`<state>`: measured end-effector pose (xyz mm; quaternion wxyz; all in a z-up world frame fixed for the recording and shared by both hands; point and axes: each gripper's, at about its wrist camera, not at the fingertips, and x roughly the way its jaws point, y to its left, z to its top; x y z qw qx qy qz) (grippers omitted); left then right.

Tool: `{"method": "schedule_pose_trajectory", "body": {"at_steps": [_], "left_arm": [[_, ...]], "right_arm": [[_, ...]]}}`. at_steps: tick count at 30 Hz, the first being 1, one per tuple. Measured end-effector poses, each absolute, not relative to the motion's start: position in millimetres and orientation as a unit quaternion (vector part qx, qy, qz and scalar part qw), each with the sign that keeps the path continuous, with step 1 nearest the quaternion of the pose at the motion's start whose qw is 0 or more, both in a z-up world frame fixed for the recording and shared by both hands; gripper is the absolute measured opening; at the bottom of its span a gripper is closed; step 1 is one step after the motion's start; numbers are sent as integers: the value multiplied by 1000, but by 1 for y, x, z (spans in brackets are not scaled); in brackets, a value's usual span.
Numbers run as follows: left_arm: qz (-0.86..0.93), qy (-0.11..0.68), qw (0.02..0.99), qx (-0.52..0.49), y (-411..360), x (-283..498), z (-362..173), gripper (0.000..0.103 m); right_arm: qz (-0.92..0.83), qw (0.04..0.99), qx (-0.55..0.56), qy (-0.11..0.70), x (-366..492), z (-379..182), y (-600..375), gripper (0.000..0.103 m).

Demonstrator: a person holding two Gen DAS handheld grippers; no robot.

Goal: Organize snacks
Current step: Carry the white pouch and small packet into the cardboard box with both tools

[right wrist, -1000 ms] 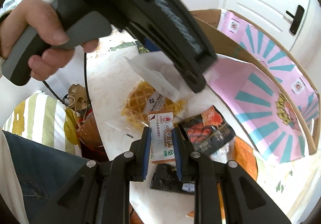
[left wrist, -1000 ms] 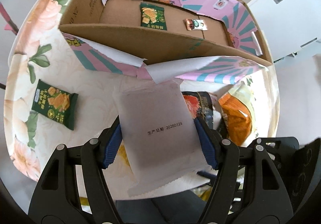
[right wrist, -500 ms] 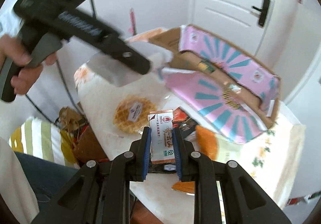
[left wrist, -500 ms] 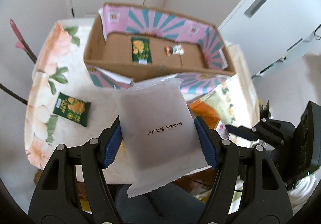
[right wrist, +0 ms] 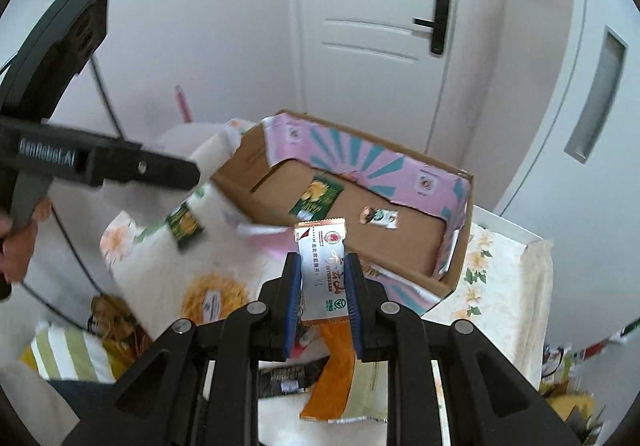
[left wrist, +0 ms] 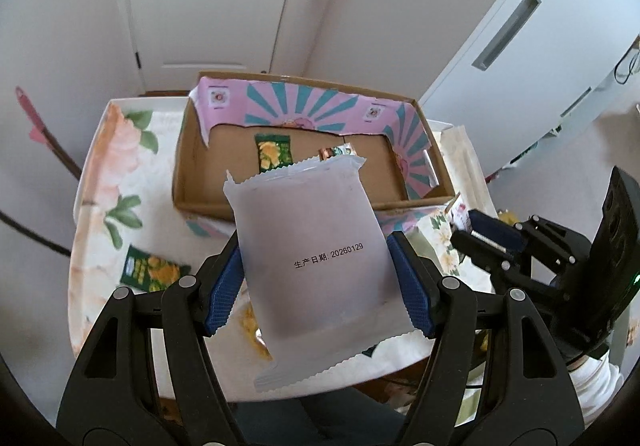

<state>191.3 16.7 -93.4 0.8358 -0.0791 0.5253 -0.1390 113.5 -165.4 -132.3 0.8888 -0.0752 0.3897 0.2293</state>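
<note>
My left gripper (left wrist: 316, 278) is shut on a large white snack packet (left wrist: 312, 258) with a printed date, held high above the table. My right gripper (right wrist: 323, 286) is shut on a small white and orange sachet (right wrist: 322, 262), also raised. The cardboard box (left wrist: 200, 182) with pink and teal lining stands on the table beyond both; it also shows in the right wrist view (right wrist: 452, 278). Inside it lie a green snack packet (left wrist: 273, 152) and a small sweet (right wrist: 379, 215). The right gripper shows at the right of the left wrist view (left wrist: 464, 226).
The round table has a floral cloth (left wrist: 116, 174). A green packet (left wrist: 154, 270) lies on it left of the box. A waffle (right wrist: 216, 296), an orange packet (right wrist: 332, 378) and a dark packet (right wrist: 284, 380) lie near the front. A white door (right wrist: 376, 22) and cabinet (left wrist: 520, 46) stand behind.
Both grippers have risen well above the table with their packets still held. The box now lies farther below and its inside is in full view.
</note>
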Motion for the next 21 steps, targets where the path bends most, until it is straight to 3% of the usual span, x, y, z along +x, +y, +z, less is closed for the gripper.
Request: {"method": "schedule_pose_trajectory", "body": {"at_steps": [19,20,21], "left_arm": [[-201,552,809,23,-26,318,-175,67],[-201,545,813,35,-29,320,-176,74],[-192,540,817,59,-33,321,-177,91]], "right_arm": [[125,886,49,445,216,-150,-162,20],[122,884,53,448,219,-153,-162,20],[118,883,55,451,222,-155,-163,20]]}}
